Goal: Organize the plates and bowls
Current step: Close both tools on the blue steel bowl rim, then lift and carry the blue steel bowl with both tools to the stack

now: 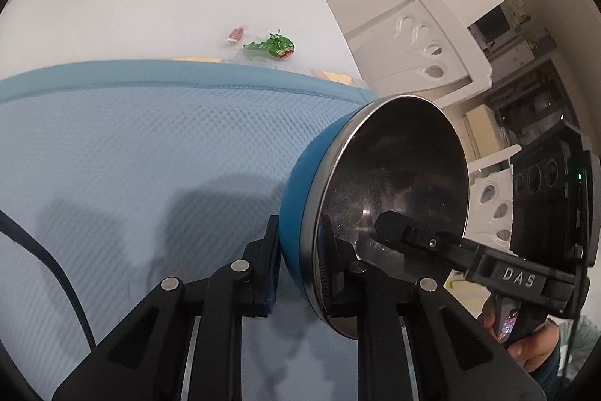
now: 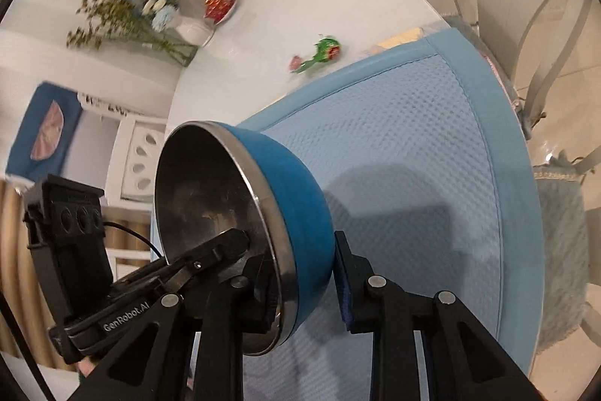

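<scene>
Both my tongs pinch one blue bowl by its rim: left gripper and right gripper opposite. Bowl tilted on edge above mat; uneven pull may twist it loose.

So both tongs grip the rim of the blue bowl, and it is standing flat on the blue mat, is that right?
Not quite. Both tongs, left and right, do grip the rim of the blue bowl, but it is tipped on its side and lifted, not standing flat on the blue mat. The left wrist view shows this.
</scene>
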Action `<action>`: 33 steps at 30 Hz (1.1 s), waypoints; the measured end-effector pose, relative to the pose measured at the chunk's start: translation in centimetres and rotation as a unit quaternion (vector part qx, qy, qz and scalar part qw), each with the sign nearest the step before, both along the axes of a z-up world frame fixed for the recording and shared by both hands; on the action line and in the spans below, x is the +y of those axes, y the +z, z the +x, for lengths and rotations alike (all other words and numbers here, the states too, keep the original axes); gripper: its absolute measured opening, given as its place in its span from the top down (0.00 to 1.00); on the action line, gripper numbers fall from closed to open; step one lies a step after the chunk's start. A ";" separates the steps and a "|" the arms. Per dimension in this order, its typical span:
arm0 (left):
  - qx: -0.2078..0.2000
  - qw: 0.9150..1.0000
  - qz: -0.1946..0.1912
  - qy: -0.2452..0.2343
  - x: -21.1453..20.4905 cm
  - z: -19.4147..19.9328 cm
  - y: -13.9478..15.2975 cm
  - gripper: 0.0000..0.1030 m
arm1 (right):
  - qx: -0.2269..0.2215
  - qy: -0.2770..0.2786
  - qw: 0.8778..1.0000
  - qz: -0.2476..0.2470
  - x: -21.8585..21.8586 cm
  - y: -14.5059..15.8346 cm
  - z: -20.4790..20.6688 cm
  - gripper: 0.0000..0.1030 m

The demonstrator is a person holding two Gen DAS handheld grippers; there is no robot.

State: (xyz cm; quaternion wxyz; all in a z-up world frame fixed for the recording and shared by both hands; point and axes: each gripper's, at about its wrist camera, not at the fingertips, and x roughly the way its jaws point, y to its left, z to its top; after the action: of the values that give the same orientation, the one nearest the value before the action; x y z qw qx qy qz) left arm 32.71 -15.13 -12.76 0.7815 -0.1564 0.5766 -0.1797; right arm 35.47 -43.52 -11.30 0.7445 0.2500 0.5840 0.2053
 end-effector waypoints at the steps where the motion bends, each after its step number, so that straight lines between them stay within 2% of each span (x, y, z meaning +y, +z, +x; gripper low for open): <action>1: 0.001 1.000 0.000 0.003 0.2 -0.6 0.3 0.86 | 0.000 0.003 1.000 -0.006 0.3 0.6 -0.4 0.76; 3: 0.004 1.000 0.012 0.017 1.1 -2.2 1.2 0.86 | -0.016 0.011 0.999 -0.038 1.5 2.1 -2.1 0.76; 5: 0.000 0.999 0.030 0.041 2.1 -4.2 2.0 0.85 | -0.055 0.025 0.994 -0.087 3.0 4.2 -3.8 0.76; 8: -0.006 0.998 0.043 0.054 3.5 -6.9 3.1 0.82 | -0.082 0.056 0.991 -0.091 5.6 6.6 -5.8 0.76; 11: -0.013 0.996 0.049 0.068 5.1 -9.7 4.0 0.82 | -0.105 0.083 0.986 -0.103 7.9 7.5 -8.2 0.76; 13: -0.015 0.995 0.058 0.081 6.1 -11.2 3.8 0.82 | -0.091 0.090 0.988 -0.086 8.4 6.8 -9.1 0.76; 15: 0.006 0.994 0.050 0.094 7.2 -12.4 3.1 0.82 | -0.054 0.089 0.993 -0.059 8.5 5.6 -10.0 0.75; 18: 0.018 0.994 0.040 0.103 8.0 -14.8 2.8 0.82 | -0.041 0.107 0.992 -0.055 9.1 5.5 -12.2 0.75; 22: 0.021 0.992 0.056 0.112 8.7 -18.5 3.4 0.82 | -0.017 0.129 0.991 -0.039 10.0 5.5 -14.6 0.75; 30: 0.060 0.983 0.069 0.159 12.5 -22.9 3.6 0.79 | 0.023 0.197 0.980 -0.016 14.9 5.6 -17.8 0.74; 33: 0.070 0.979 0.083 0.171 14.1 -24.6 3.2 0.79 | 0.014 0.233 0.972 -0.026 17.6 5.5 -19.5 0.73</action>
State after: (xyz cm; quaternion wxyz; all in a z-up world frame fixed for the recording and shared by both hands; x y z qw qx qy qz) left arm 8.13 -1.05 -9.57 0.7686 -0.1994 0.6076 0.0166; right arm 16.01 -25.93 -5.80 0.6738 0.0905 0.6419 0.3545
